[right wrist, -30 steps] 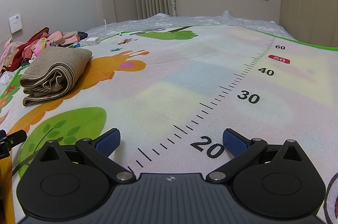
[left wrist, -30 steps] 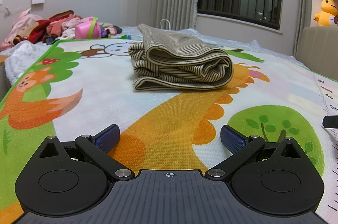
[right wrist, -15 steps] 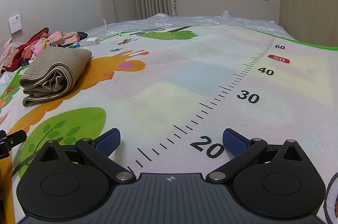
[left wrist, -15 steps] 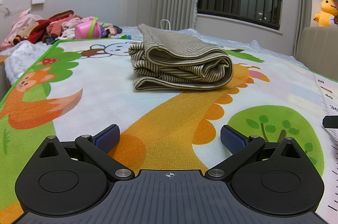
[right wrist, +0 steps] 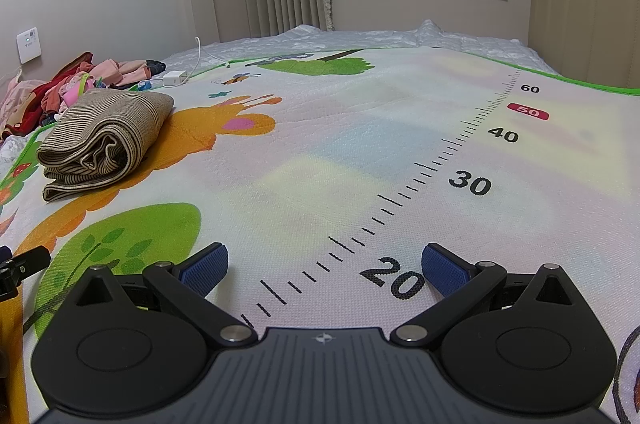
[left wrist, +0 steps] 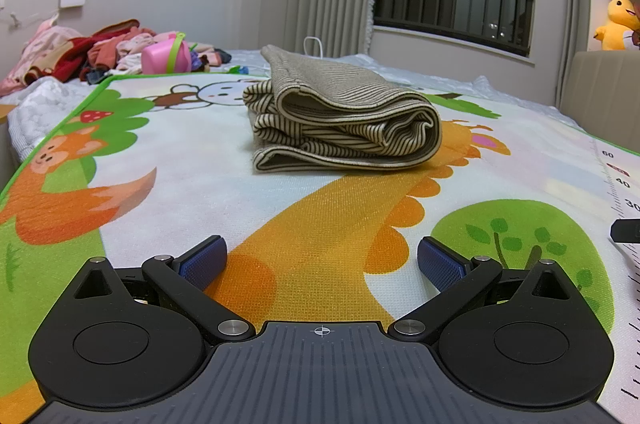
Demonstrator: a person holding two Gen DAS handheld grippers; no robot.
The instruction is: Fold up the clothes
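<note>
A folded beige-and-dark striped garment (left wrist: 344, 115) lies in a thick bundle on the cartoon play mat (left wrist: 320, 216), straight ahead of my left gripper (left wrist: 322, 260). The left gripper rests low over the mat, open, with nothing between its blue pads, well short of the garment. In the right wrist view the same folded garment (right wrist: 104, 139) sits far to the left. My right gripper (right wrist: 324, 264) is open and holds nothing, lying over the printed ruler near the "20" mark (right wrist: 394, 278).
A heap of unfolded pink and red clothes (left wrist: 80, 51) with a pink toy bucket (left wrist: 166, 55) lies at the bed's far left. A white charger and cable (right wrist: 176, 77) lie beyond the mat. A padded headboard (right wrist: 584, 23) stands on the right, a window behind.
</note>
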